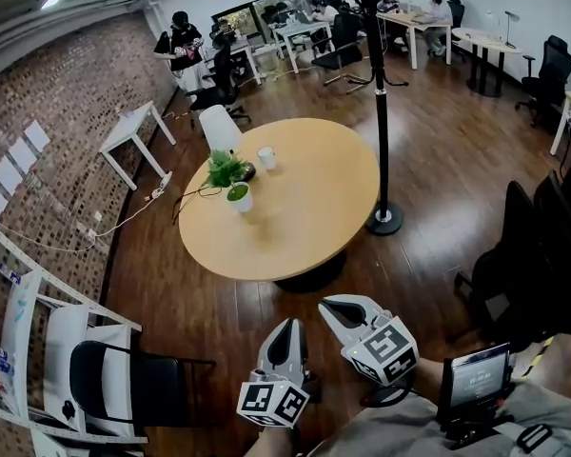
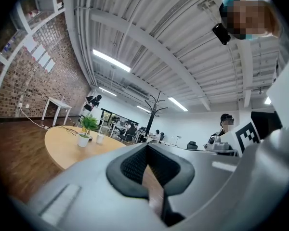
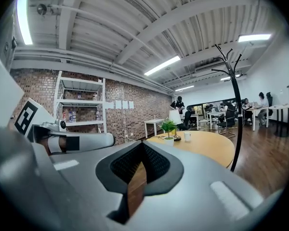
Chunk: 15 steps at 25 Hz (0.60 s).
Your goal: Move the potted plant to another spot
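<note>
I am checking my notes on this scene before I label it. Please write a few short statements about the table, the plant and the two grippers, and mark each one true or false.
1. The potted plant stands on the round wooden table. True.
2. The left gripper holds the potted plant. False: its jaws are shut on nothing, and it is off the table, on the near side.
3. A white cup stands on the table close to the plant. True.
4. The black coat stand stands on the table top. False: its base is on the floor beside the table.
5. The right gripper has its jaws wide open. False: they are shut and empty.
</note>
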Available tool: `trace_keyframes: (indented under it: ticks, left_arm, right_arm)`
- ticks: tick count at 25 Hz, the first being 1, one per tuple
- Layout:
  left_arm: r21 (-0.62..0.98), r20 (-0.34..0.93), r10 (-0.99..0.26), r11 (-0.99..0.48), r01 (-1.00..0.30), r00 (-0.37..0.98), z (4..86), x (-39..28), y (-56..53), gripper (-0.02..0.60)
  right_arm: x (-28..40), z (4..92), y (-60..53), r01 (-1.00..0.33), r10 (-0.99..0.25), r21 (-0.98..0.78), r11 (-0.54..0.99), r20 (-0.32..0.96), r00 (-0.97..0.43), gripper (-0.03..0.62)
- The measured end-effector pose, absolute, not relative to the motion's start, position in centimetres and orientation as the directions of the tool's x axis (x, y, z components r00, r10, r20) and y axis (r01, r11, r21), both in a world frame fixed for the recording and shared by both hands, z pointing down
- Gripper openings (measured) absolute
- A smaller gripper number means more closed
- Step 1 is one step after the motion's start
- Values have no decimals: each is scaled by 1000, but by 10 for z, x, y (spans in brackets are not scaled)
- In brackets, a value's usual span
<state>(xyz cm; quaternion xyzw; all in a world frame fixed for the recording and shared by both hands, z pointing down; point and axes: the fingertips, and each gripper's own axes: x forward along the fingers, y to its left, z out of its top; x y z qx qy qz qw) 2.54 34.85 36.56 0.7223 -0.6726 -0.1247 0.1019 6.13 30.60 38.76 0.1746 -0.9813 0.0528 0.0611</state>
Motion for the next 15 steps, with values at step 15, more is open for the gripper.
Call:
trace_keyframes:
  ticks: [15]
  left_arm:
    - [317,-7,-997,72,-946,-78,368,-59,148,0]
  right_arm:
    - [-26,388,107,-222,-206,-125,967,133,-969,8]
